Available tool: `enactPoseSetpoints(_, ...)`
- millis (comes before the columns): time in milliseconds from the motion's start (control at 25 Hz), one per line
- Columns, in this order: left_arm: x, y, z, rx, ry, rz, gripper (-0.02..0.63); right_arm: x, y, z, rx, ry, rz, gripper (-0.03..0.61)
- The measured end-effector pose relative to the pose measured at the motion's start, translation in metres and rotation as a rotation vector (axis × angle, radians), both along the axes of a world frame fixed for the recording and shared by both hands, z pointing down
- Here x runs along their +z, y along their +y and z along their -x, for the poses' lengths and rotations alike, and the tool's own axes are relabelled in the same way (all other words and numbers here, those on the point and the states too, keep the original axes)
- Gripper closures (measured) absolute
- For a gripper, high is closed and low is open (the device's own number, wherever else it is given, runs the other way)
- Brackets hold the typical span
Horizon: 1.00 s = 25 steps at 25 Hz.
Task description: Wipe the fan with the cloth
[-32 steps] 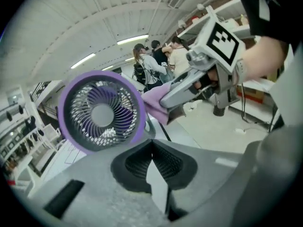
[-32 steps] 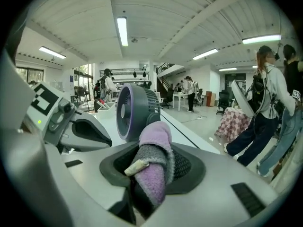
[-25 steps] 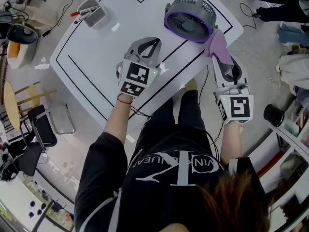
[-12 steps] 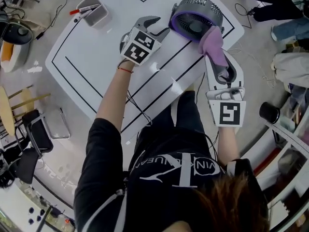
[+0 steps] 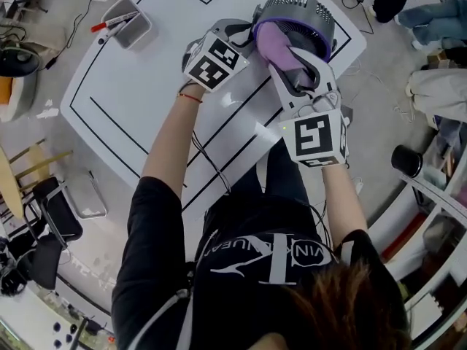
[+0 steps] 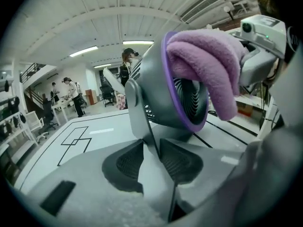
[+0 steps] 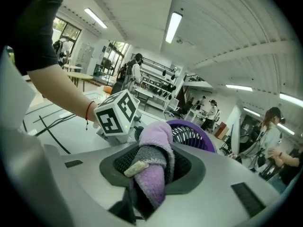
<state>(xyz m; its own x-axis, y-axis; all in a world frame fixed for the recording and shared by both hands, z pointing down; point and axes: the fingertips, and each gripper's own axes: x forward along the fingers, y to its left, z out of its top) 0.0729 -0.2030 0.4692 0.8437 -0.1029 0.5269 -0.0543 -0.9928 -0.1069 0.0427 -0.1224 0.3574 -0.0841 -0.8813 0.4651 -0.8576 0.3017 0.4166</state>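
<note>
Desk (image 5: 146,100) layout: fan (image 5: 299,9) stands on the desk at its far right edge. Cloth (image 5: 281,39) lies against the fan's front face. Bin (image 5: 137,29) sits on the desk's far left corner, well apart from the fan, with markers (image 5: 109,24) in it. Chair (image 5: 58,206) is on the floor, left of the desk.

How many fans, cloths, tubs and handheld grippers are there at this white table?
fan: 1
purple cloth: 1
grey marker tub: 1
handheld grippers: 2, the left gripper and the right gripper
Total: 5
</note>
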Motion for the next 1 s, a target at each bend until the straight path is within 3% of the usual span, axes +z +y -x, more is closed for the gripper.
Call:
enactPoseSetpoints(120, 0.002, -0.004, 0.001, -0.025, -0.002, 0.022, 0.528, -0.008, -0.010, -0.003, 0.020, 0.081, -0.010, 0.437)
enactPoseSetpoints(520, -0.002, -0.003, 0.002, -0.064, -0.005, 0.019, 0.538, -0.024, 0.000, -0.033, 0.177, 0.156, -0.092, 0.439)
enactPoseSetpoints(1000, -0.003, 0.023, 0.014, -0.165, -0.003, 0.078, 0.526, -0.024, 0.021, -0.051, 0.254, 0.212, -0.131, 0.439)
